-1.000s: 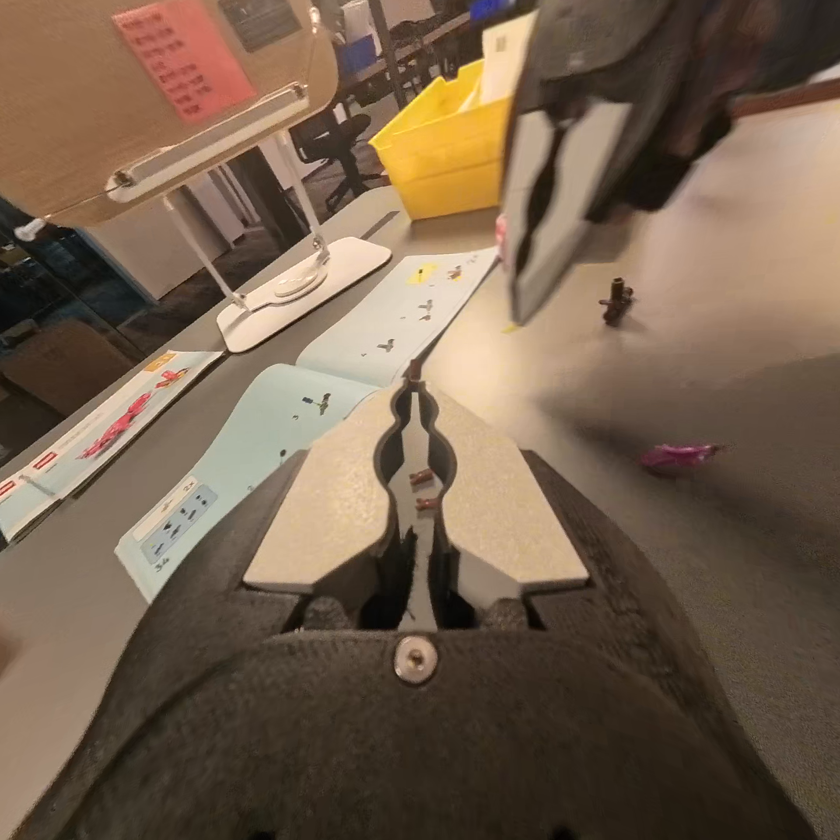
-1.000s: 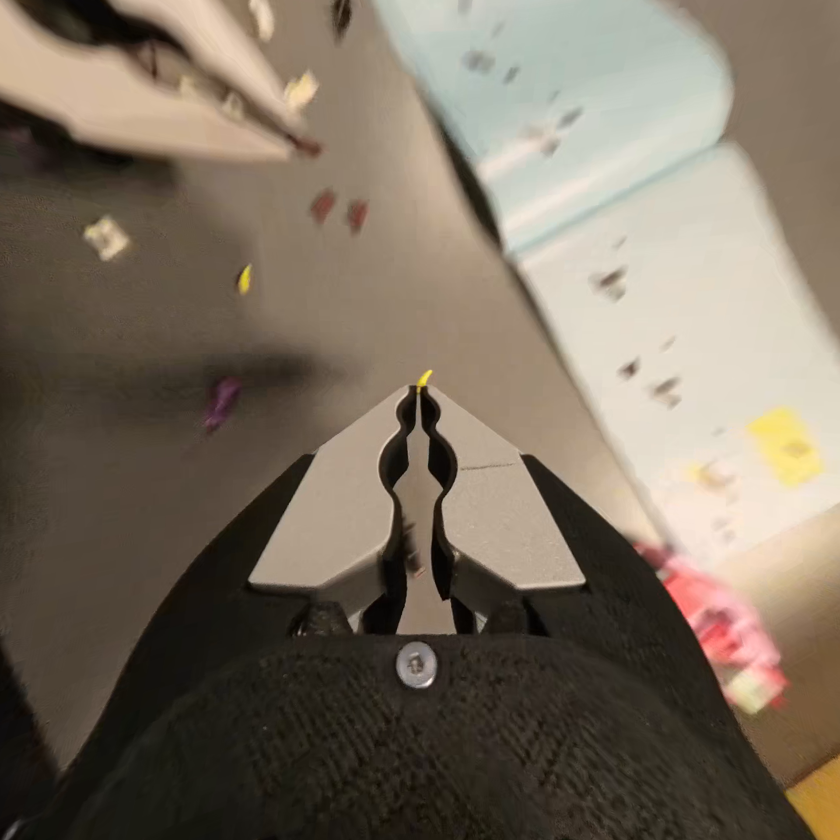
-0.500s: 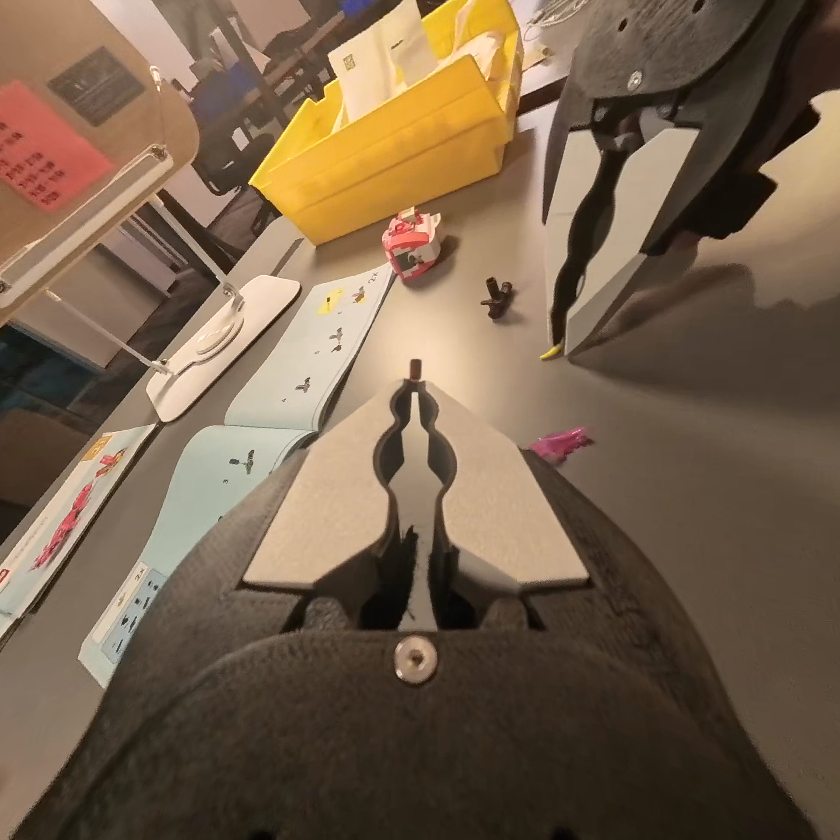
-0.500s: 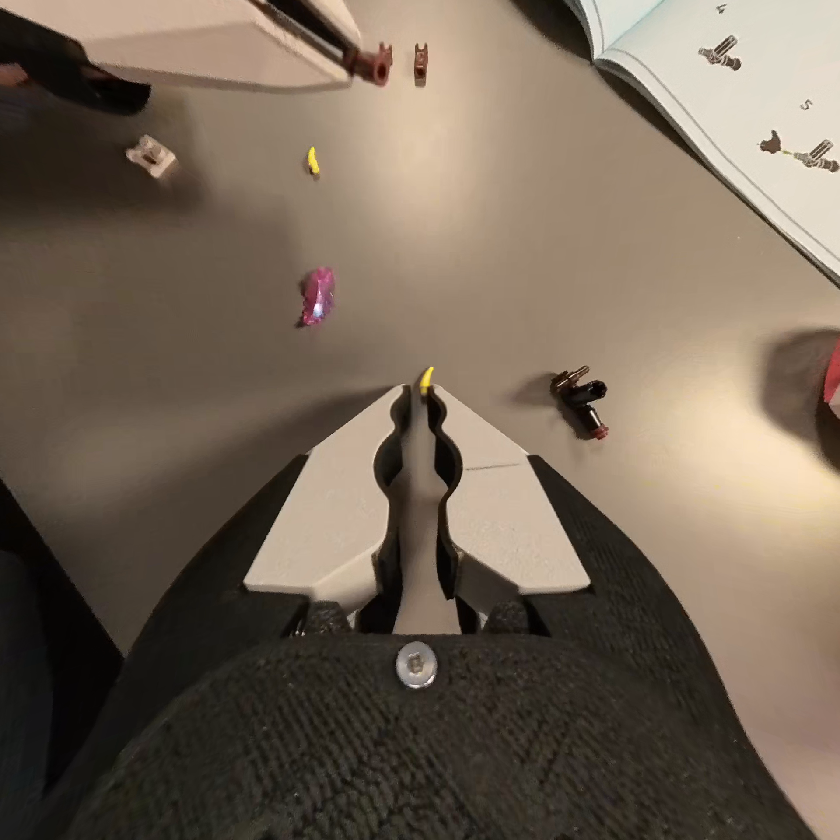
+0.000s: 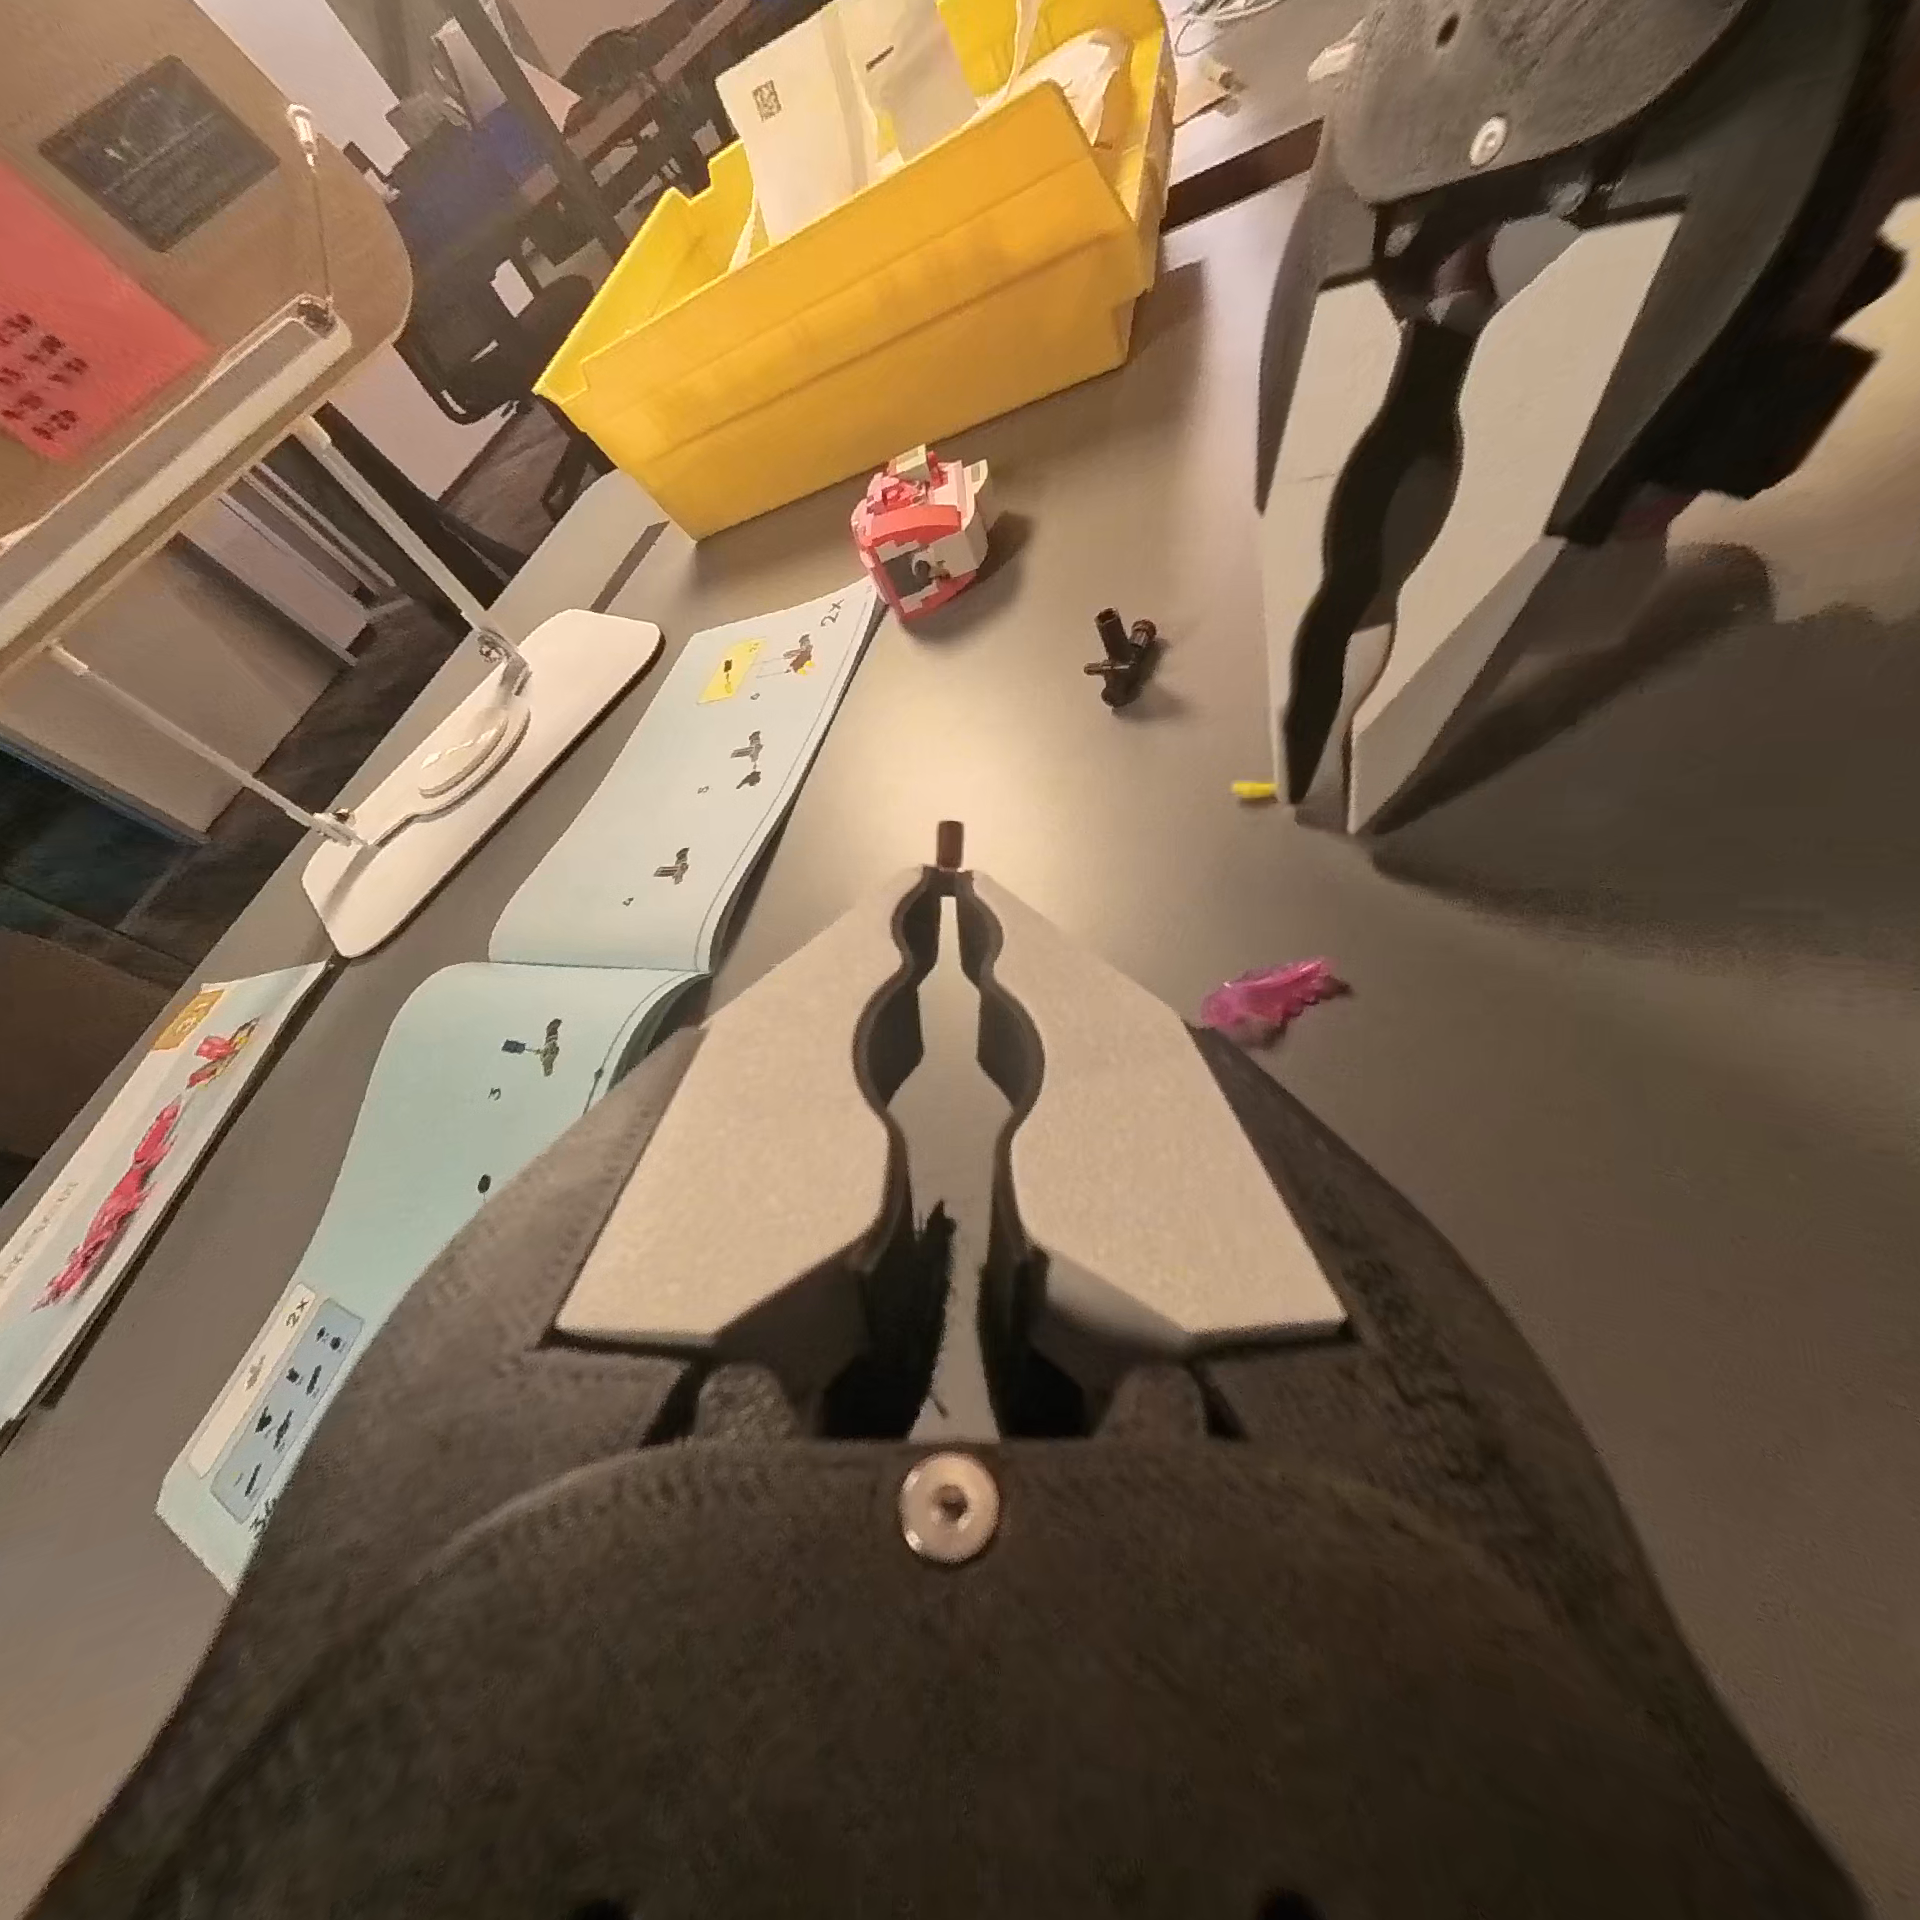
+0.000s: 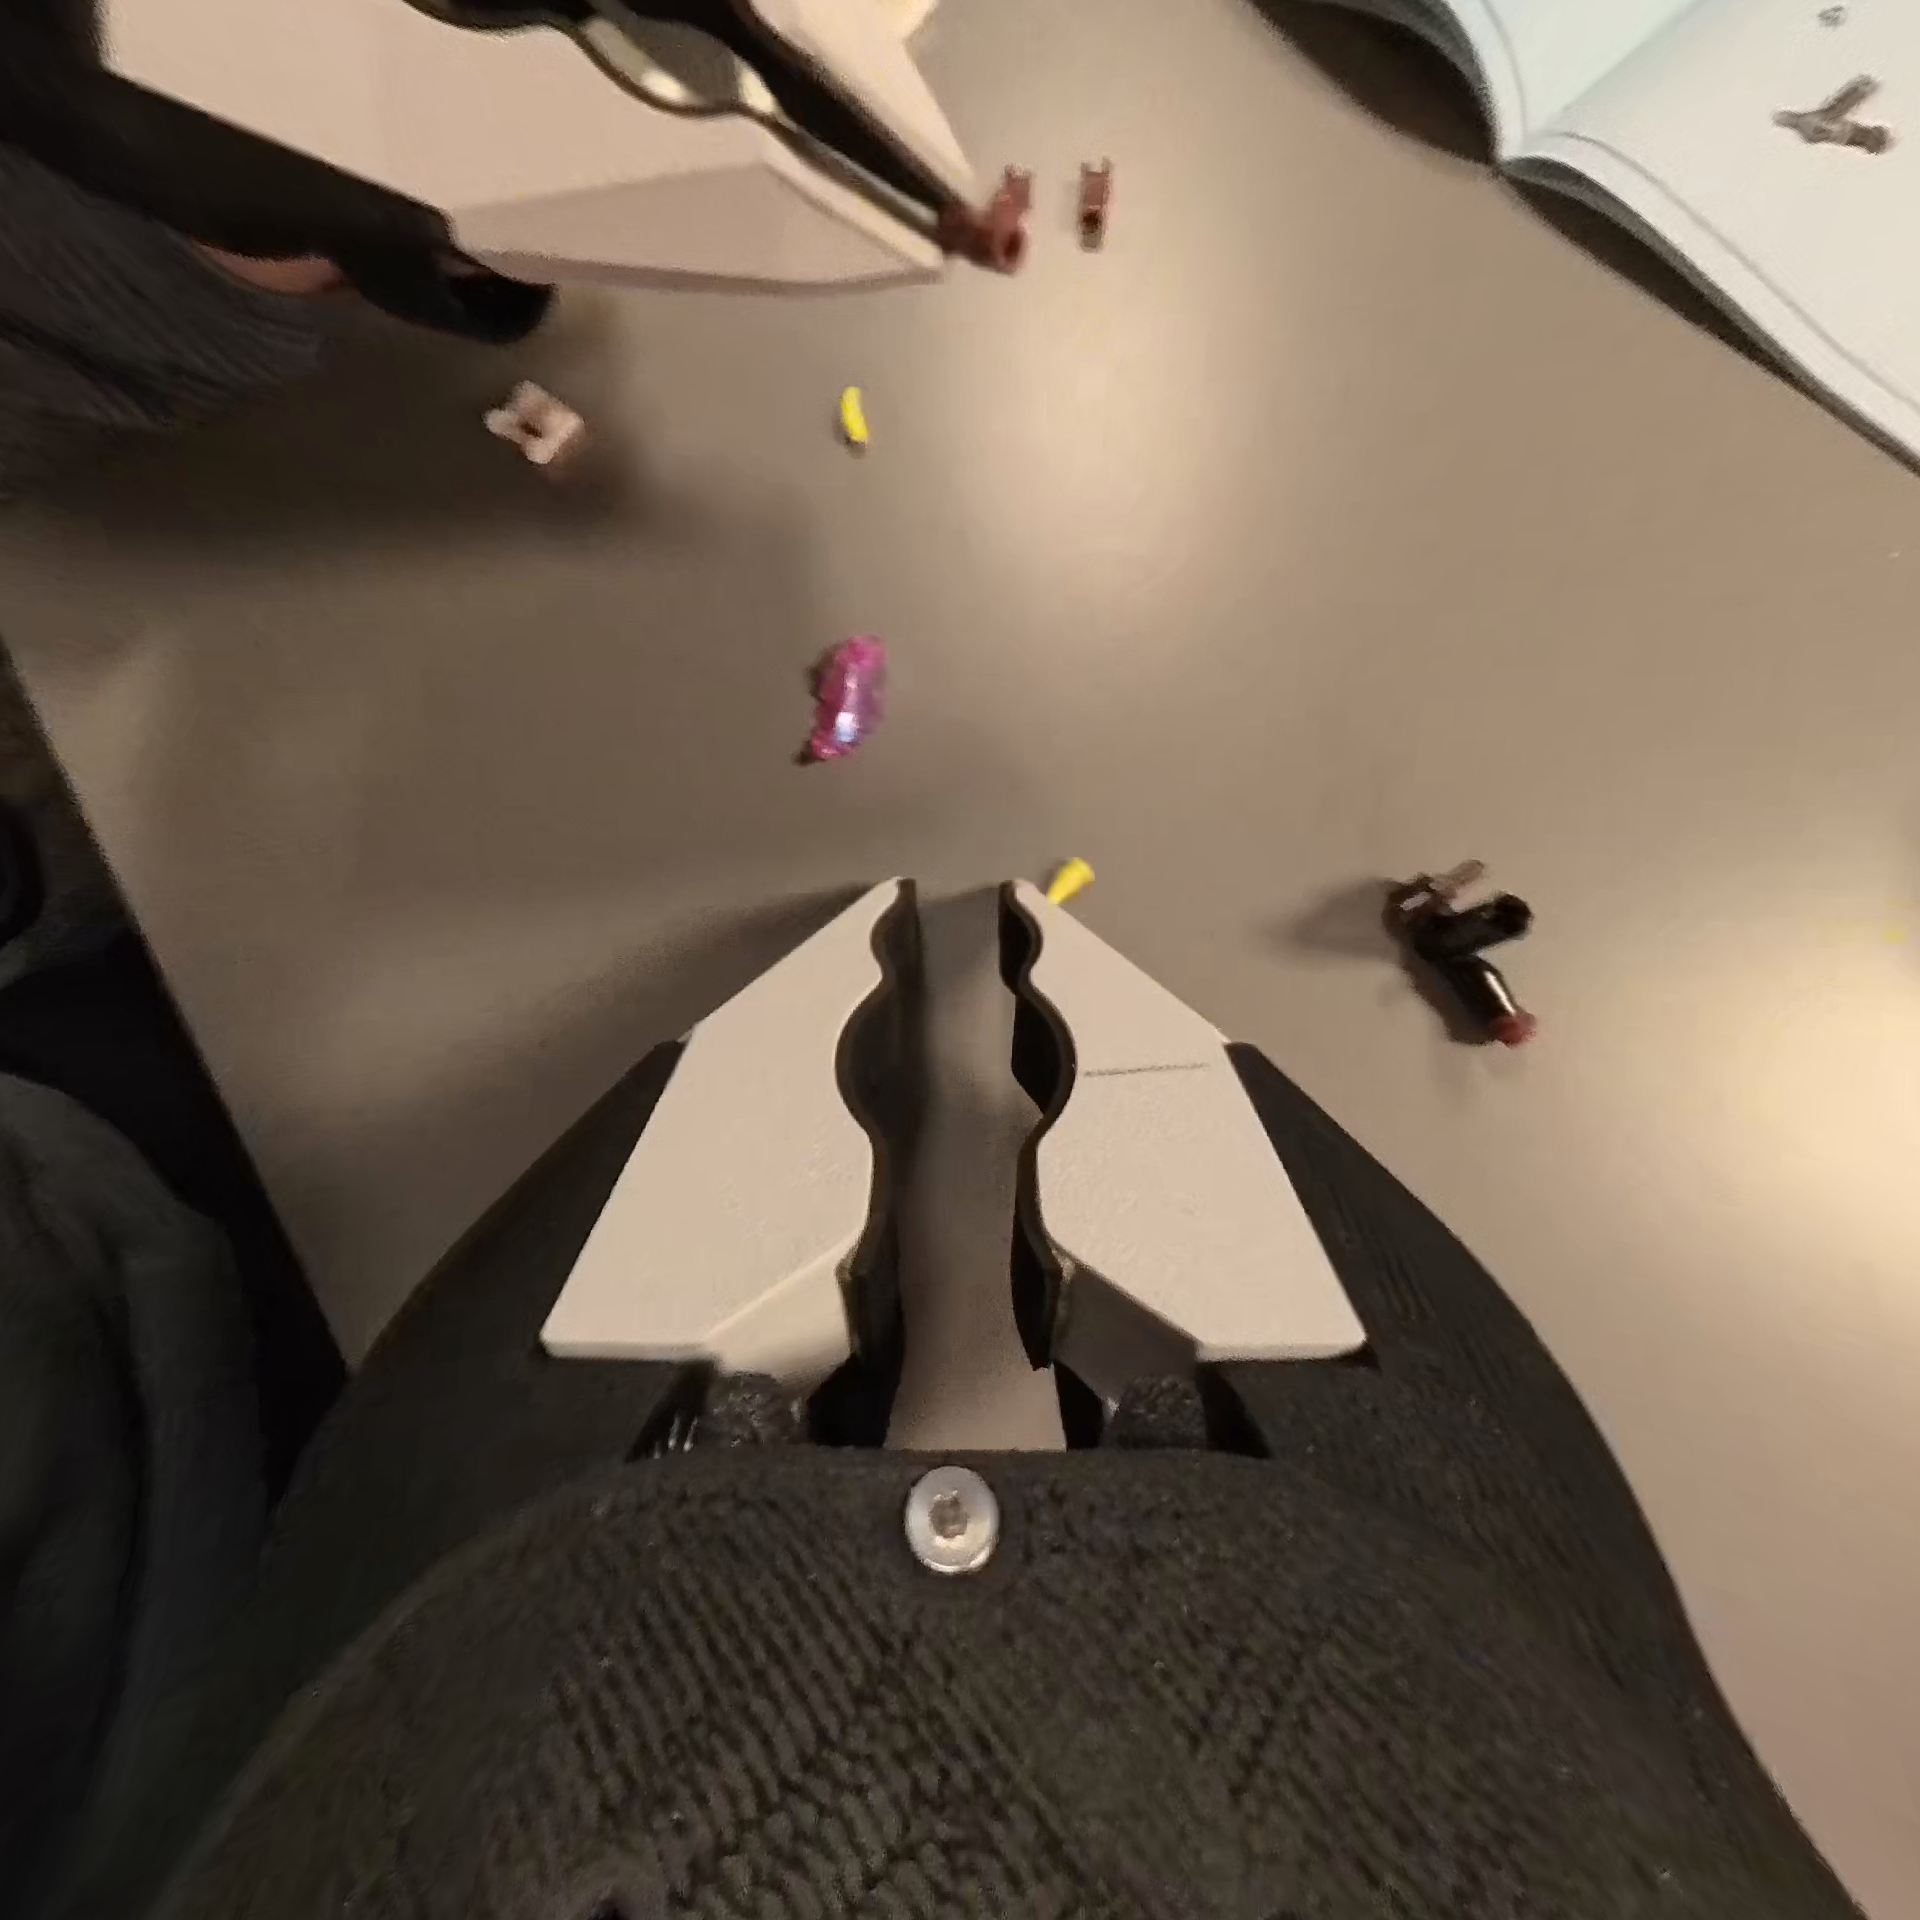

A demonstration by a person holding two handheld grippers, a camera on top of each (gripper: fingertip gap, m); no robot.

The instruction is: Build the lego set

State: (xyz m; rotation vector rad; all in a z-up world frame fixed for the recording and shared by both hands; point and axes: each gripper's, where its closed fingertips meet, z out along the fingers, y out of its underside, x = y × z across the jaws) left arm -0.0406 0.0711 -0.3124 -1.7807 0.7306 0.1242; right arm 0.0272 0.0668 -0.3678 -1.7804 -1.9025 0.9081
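A smooth grey bench fills both views under warm overhead light, with dark office chairs and desks in the room beyond its far edge. At 12 o'clock in the left wrist view a yellow bin stands on the bench, holding upright white paper packets. Just in front of it lies a small red and white brick model. An open pale-blue booklet lies at 9 o'clock, a second leaflet beside it at 8 o'clock, and a white stand at 10 o'clock carries a tan board with a red sheet.

The left claw is clenched on a small brown peg, which juts from its closed tips above the bench. In the right wrist view the same peg shows at 12 o'clock, with another brown piece lying just beside it.

The right claw is released, its 2 fingers parted with nothing between them, tips close to the bench. A tiny yellow piece lies just beside its right fingertip. A black connector piece rests at 3 o'clock of the claw, a pink translucent piece at 12 o'clock, and farther off lie a second yellow piece and a white piece.
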